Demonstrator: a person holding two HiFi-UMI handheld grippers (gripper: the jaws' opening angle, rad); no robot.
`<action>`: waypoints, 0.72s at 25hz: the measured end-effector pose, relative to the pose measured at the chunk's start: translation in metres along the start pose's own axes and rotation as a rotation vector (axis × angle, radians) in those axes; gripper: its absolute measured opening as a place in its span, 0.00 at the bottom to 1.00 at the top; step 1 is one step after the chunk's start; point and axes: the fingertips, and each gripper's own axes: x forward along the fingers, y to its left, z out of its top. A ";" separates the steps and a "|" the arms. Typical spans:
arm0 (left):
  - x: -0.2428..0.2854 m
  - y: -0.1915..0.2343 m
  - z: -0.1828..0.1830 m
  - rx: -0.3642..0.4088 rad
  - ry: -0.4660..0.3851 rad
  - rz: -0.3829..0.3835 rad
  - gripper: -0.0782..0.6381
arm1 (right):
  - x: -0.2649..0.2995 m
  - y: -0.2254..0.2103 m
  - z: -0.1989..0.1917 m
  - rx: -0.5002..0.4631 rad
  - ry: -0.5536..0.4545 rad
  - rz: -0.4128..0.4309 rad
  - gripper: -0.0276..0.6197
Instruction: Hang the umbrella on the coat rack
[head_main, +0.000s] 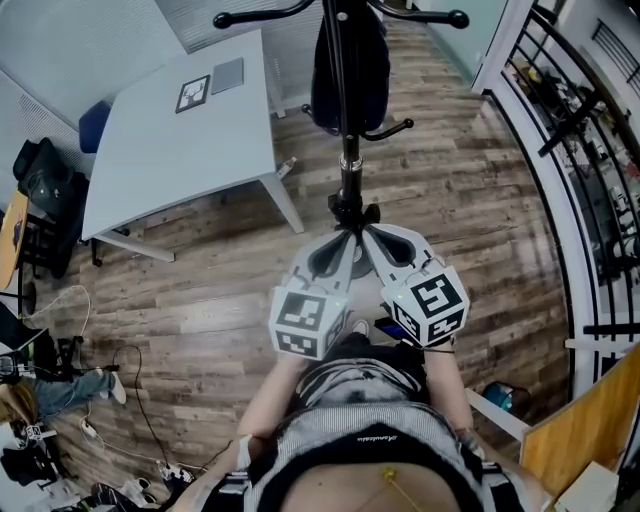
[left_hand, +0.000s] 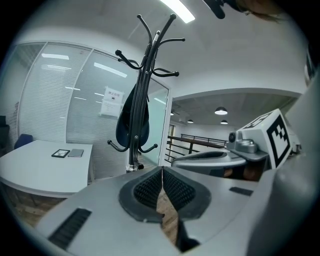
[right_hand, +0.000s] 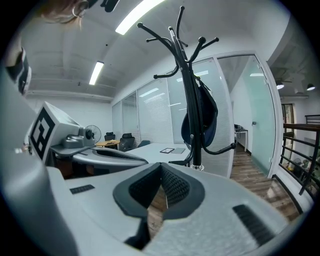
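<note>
The umbrella, dark blue and folded, hung on the coat rack, its canopy lying against the black pole under the curved upper hooks. In the head view it sat at the top centre, beyond the tips of both tongs and clear of them.

The left tongs and the right tongs were held side by side in front of the person, their bodies angled inward so that the tips came close together just before the lower part of the rack's pole. Whether either tip touched the pole could not be told.

In the left gripper view the left tongs were clenched, the ribbed pads meeting at the tip with nothing between them and only wooden floor showing through the slit below. There the umbrella hung up and to the left of the tips, on the coat rack, with the right tongs alongside.

In the right gripper view the right tongs were likewise clenched on nothing. The umbrella hung above and to the right of the tips, on the coat rack.

A white worktop stood to the left of the rack, carrying a marker card and a grey tablet. A black railing ran along the right side.
</note>
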 end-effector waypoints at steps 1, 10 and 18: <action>-0.001 -0.001 0.002 0.005 -0.006 0.003 0.12 | -0.001 0.001 0.002 -0.003 -0.004 0.002 0.05; -0.012 0.000 0.017 0.032 -0.051 0.033 0.12 | -0.012 0.009 0.024 -0.019 -0.076 0.023 0.05; -0.022 0.004 0.032 0.033 -0.078 0.046 0.12 | -0.014 0.017 0.042 -0.051 -0.116 0.048 0.05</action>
